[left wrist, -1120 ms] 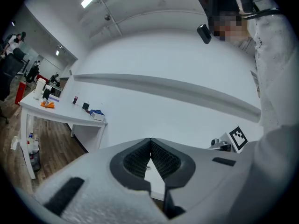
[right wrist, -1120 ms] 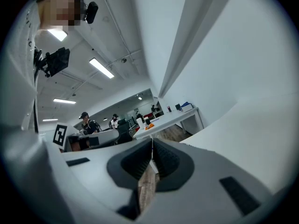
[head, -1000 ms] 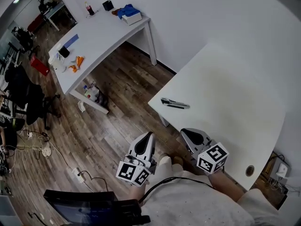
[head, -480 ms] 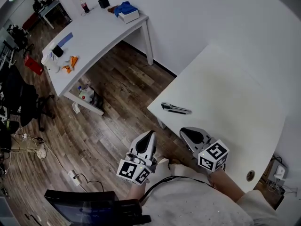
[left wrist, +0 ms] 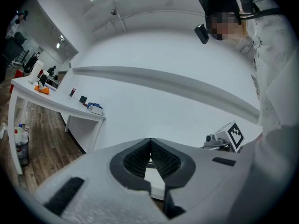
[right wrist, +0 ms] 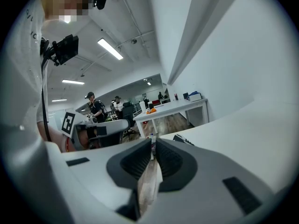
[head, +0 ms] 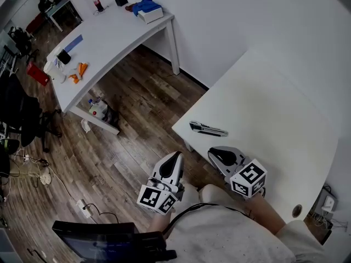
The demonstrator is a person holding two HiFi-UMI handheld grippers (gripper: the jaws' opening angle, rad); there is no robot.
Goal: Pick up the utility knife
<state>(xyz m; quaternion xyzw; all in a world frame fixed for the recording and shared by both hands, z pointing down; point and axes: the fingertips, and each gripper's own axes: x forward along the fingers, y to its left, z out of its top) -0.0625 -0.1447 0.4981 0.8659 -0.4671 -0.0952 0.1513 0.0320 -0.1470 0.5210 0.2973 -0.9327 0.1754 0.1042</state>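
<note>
Utility knife [head: 208, 129]: lay flat near the left corner of the white bench [head: 274, 119], just inside its front edge. Probably light, rigid and smooth-sided; best taken across the mid-handle, clear of the blade end. Left gripper [head: 176, 156] and right gripper [head: 211, 152]: fingers together, empty, short of the knife.

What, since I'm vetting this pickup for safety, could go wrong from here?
The right gripper has its jaws together; unopened, it may shove the utility knife rather than grasp it. The knife lies near the edge of the table, so a nudge could drop it to the floor.
</note>
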